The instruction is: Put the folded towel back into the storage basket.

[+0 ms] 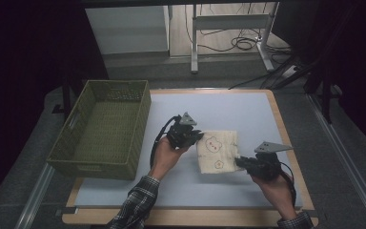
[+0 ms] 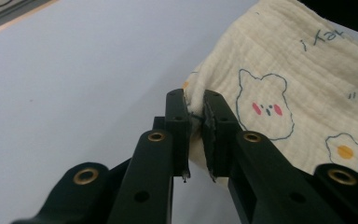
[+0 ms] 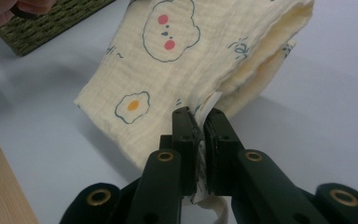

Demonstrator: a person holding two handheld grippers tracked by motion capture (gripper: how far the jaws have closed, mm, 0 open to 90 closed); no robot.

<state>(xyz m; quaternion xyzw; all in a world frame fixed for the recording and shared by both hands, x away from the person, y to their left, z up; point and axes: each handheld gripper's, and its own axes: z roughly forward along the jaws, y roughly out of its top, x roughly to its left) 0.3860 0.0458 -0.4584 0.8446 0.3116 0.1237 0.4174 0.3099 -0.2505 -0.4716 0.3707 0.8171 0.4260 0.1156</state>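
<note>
Holding the folded cream muslin cloth printed with bears and fried eggs (image 1: 217,151) by 2 edges, the left gripper (image 1: 196,137) and right gripper (image 1: 238,162) have their fingers clamped on it above the pale blue desk (image 1: 228,109). Folding looks done; placing it in the green woven basket (image 1: 106,131) remains.

The counter (image 1: 228,107) has a pale blue-grey top edged in light wood and stands on grey carpet (image 1: 310,124). Past it, a white panel (image 1: 126,28) sits beside a metal desk frame (image 1: 228,24) on a lighter floor, with black cables (image 1: 240,44) coiled beneath (some trail off rightward). Both far sides lie in deep shadow; light is dim.
</note>
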